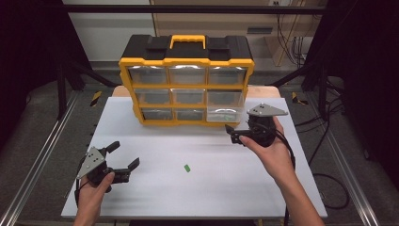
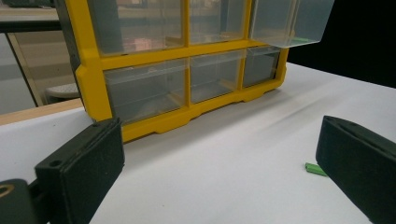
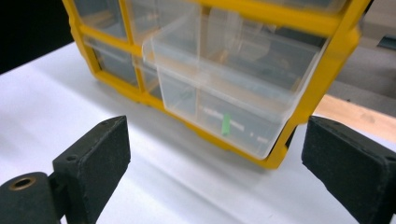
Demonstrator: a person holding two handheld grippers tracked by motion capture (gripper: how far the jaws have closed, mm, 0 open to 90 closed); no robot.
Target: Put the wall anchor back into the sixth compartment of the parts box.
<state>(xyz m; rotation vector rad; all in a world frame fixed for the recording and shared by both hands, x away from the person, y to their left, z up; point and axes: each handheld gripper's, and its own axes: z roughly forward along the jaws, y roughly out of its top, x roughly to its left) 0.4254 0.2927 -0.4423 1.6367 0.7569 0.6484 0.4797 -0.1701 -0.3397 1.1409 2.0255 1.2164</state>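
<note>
A yellow and black organizer [image 1: 186, 61] with clear drawers stands at the back of the white table [image 1: 211, 188]. Its middle-right drawer [image 1: 225, 110] is pulled out, and a small green piece [image 3: 226, 125] lies inside it. Another green piece [image 1: 187, 168] lies loose on the table, in the left gripper view just beside the right jaw [image 2: 315, 169]. My right gripper [image 1: 232, 134] hovers open just in front of the pulled-out drawer [image 3: 224, 88], nothing between its jaws. My left gripper [image 1: 123, 155] rests open at the table's front left, empty, pointing toward the organizer [image 2: 187, 51].
The other drawers look closed. Bare white table surface stretches between the two grippers. Metal rails [image 1: 33, 169] run along both sides of the table, and cables [image 1: 329, 188] trail on the floor at the right.
</note>
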